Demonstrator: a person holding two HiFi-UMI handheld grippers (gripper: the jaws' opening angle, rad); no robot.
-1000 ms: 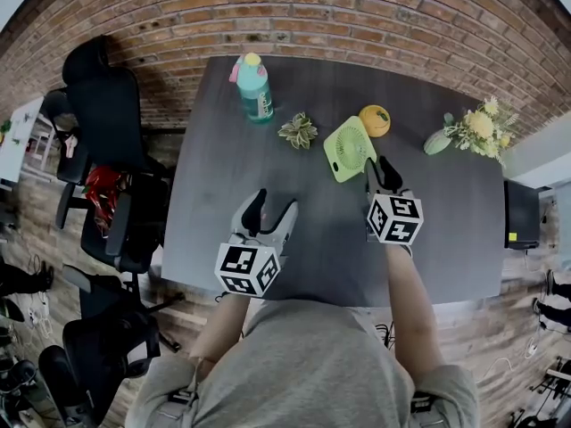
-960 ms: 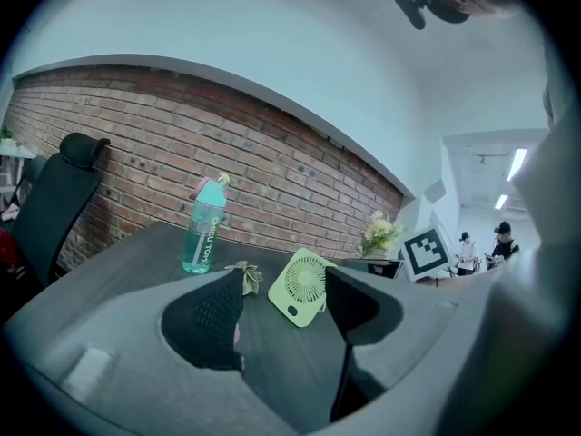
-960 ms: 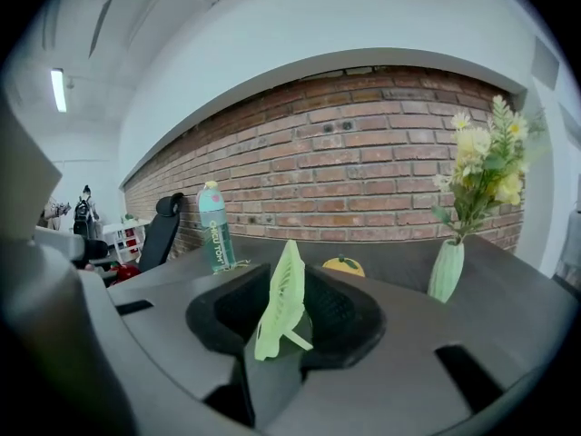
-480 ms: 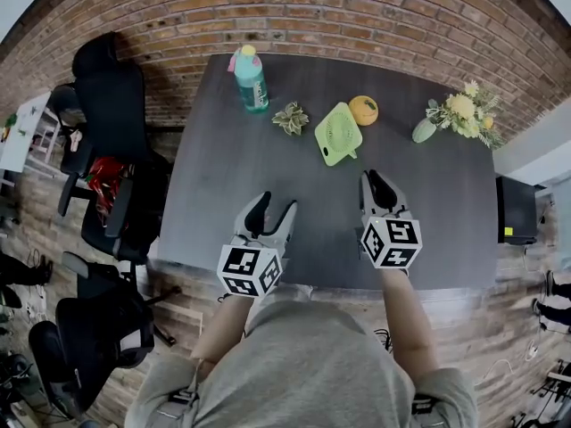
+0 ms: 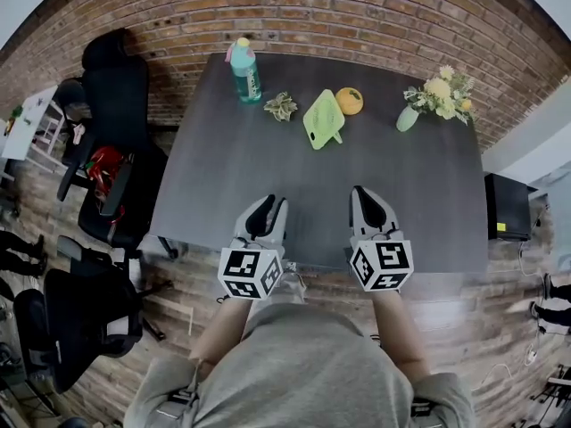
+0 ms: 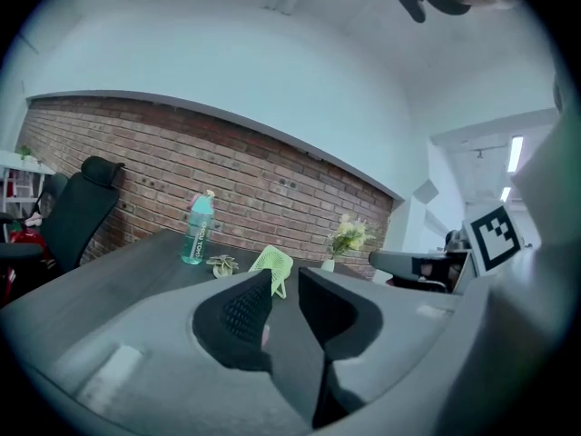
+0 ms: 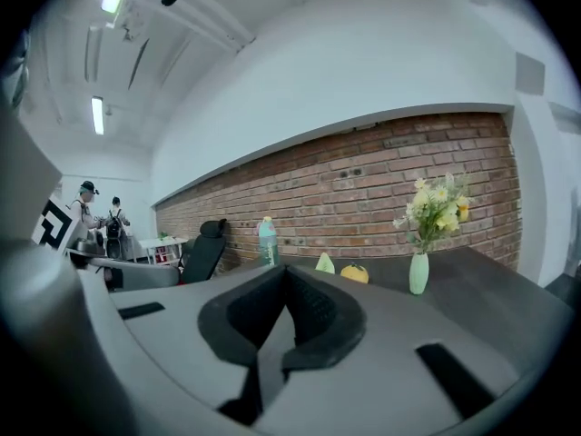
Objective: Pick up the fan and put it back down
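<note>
The light green fan [image 5: 321,119] stands on the far middle of the dark table [image 5: 223,168], with nothing touching it. It also shows small and far off as the fan [image 6: 272,263] and the fan [image 7: 325,263] in the two gripper views. My left gripper [image 5: 269,206] hovers at the table's near edge, well short of the fan. Its jaws are closing to a narrow gap with nothing between them [image 6: 284,275]. Beside it at the near edge, my right gripper [image 5: 362,196] is shut and empty [image 7: 284,271].
Along the far side of the table stand a teal bottle [image 5: 244,69], a small succulent [image 5: 281,106], an orange [image 5: 349,101] and a vase of flowers [image 5: 433,96]. Black office chairs [image 5: 111,105] stand to the left. A brick wall runs behind.
Both grippers have drawn back from the fan to the table's near edge. The left jaws have narrowed from wide open and the right jaws have come together.
</note>
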